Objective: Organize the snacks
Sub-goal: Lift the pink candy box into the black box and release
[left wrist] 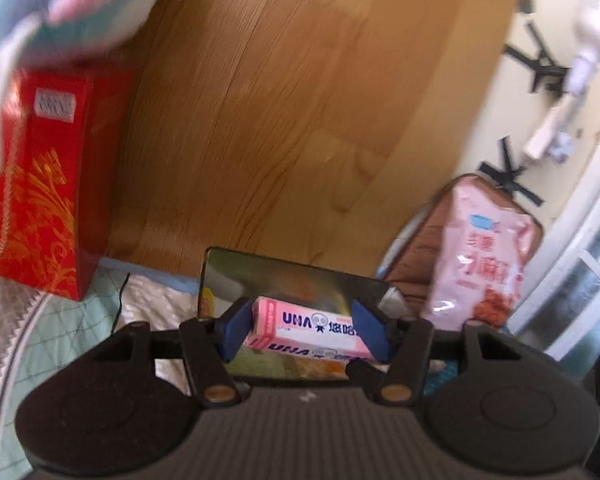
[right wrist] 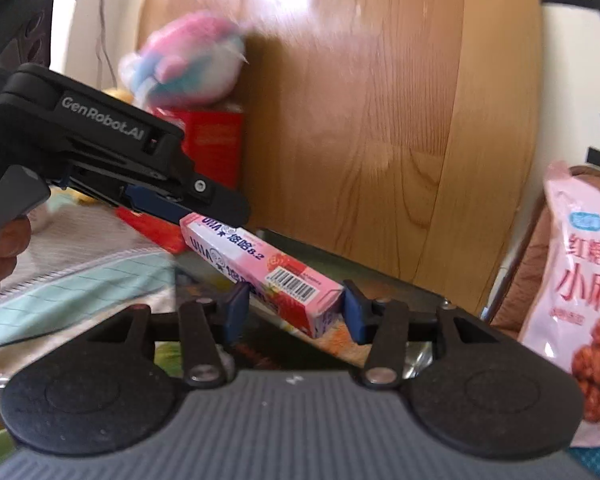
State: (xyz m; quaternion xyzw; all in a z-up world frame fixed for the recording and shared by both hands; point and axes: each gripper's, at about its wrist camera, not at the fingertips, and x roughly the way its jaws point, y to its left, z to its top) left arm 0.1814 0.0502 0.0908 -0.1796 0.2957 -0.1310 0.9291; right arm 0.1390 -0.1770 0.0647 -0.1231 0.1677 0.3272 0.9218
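candy box (right wrist: 260, 268) carried over tray (right wrist: 400, 280), not yet placed | left gripper (left wrist: 306, 330) clamps one end, right gripper (right wrist: 294, 312) the other | snack bag (right wrist: 580, 300) beside tray, unsorted

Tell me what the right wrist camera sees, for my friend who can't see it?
A long pink candy box is held at both ends: the right gripper clamps its near end and the left gripper, reaching in from the left, clamps its far end. Behind stand a wooden headboard, a red gift bag and a pink snack pouch.
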